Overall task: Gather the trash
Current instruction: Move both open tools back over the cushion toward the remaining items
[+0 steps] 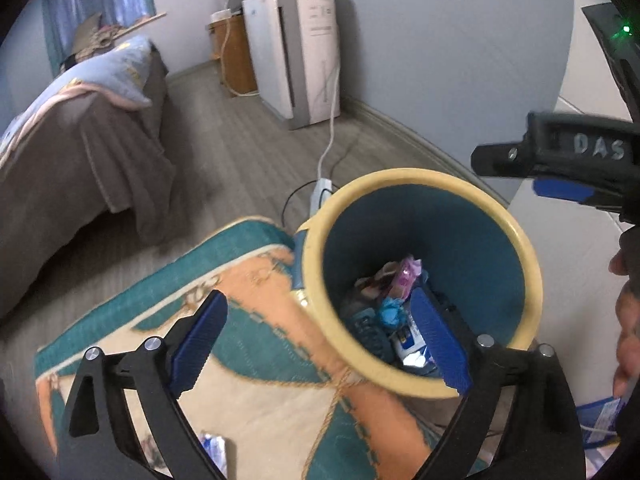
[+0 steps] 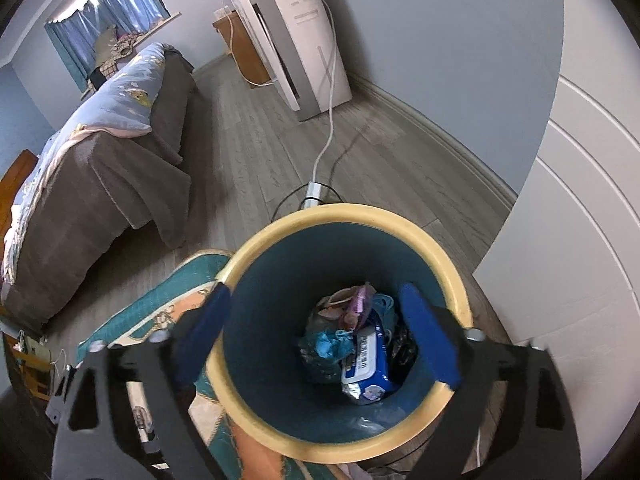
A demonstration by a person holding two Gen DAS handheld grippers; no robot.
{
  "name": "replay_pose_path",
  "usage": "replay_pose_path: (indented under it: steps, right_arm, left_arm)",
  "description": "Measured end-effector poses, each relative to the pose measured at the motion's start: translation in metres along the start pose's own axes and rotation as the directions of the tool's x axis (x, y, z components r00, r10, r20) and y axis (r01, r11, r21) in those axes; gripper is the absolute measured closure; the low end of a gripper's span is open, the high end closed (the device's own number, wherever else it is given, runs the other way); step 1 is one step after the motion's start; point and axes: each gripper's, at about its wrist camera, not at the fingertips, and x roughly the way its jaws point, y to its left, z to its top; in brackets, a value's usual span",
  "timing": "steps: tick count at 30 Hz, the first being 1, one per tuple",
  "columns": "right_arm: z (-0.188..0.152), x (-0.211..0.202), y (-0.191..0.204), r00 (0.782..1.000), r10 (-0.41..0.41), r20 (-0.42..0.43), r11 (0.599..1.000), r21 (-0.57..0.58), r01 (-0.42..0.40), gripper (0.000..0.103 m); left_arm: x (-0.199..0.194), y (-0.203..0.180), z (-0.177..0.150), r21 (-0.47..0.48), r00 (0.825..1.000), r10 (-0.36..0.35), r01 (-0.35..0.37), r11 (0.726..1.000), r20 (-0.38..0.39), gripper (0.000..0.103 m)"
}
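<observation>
1. The left gripper [image 1: 320, 344] hangs with jaws spread, empty; the right gripper [image 2: 316, 336] likewise, above the bin [image 2: 448, 268].
2. The bin stands on the rug's [image 1: 256, 312] edge; wrappers [image 2: 366, 360] lie inside.
3. Beyond: a bed [image 2: 96, 160]; an air purifier [image 2: 296, 32].

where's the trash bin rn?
Trash bin sits on the floor at the rug's edge, beside the white door, directly under both open tools, in both wrist views.

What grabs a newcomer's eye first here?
The trash bin, yellow-rimmed and teal inside, fills the foreground of both views, with wrappers piled at its bottom. Both the left hand-held gripper and right hand-held gripper hang open above it. The teal-and-orange rug lies beside it.
</observation>
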Motion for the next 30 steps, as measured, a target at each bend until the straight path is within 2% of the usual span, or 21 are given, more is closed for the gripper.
replay_pose_path:
  steps: [4, 11, 14, 18, 25, 30]
  right_arm:
    - [-0.001, -0.010, 0.014, 1.000, 0.005, 0.011, 1.000, -0.023, -0.005, 0.006]
    - [-0.013, -0.037, 0.056, 0.999, 0.021, 0.038, 0.993, -0.119, -0.016, 0.006]
    - [-0.024, -0.046, 0.075, 0.999, 0.027, 0.022, 0.987, -0.161, -0.023, 0.006]
    - [-0.041, -0.058, 0.097, 0.999, 0.046, 0.000, 0.983, -0.180, -0.046, 0.006]
    - [-0.081, -0.069, 0.133, 0.997, 0.059, -0.047, 0.973, -0.222, -0.068, 0.006]
    - [-0.105, -0.065, 0.150, 0.998, 0.010, -0.070, 0.960, -0.277, -0.029, 0.006]
  left_arm:
    - [-0.020, 0.013, -0.007, -0.020, 1.000, 0.015, -0.015, 1.000, 0.004, 0.010]
    - [-0.071, 0.045, -0.021, -0.053, 0.998, 0.052, -0.050, 0.997, 0.030, 0.009]
    - [-0.095, 0.063, -0.034, -0.077, 0.996, 0.084, -0.082, 0.994, 0.025, 0.008]
    - [-0.132, 0.090, -0.058, -0.111, 0.993, 0.121, -0.118, 0.987, 0.017, 0.008]
    - [-0.172, 0.126, -0.114, -0.210, 0.986, 0.164, -0.163, 0.964, -0.012, 0.007]
    - [-0.186, 0.148, -0.142, -0.283, 0.982, 0.187, -0.188, 0.941, -0.030, 0.007]
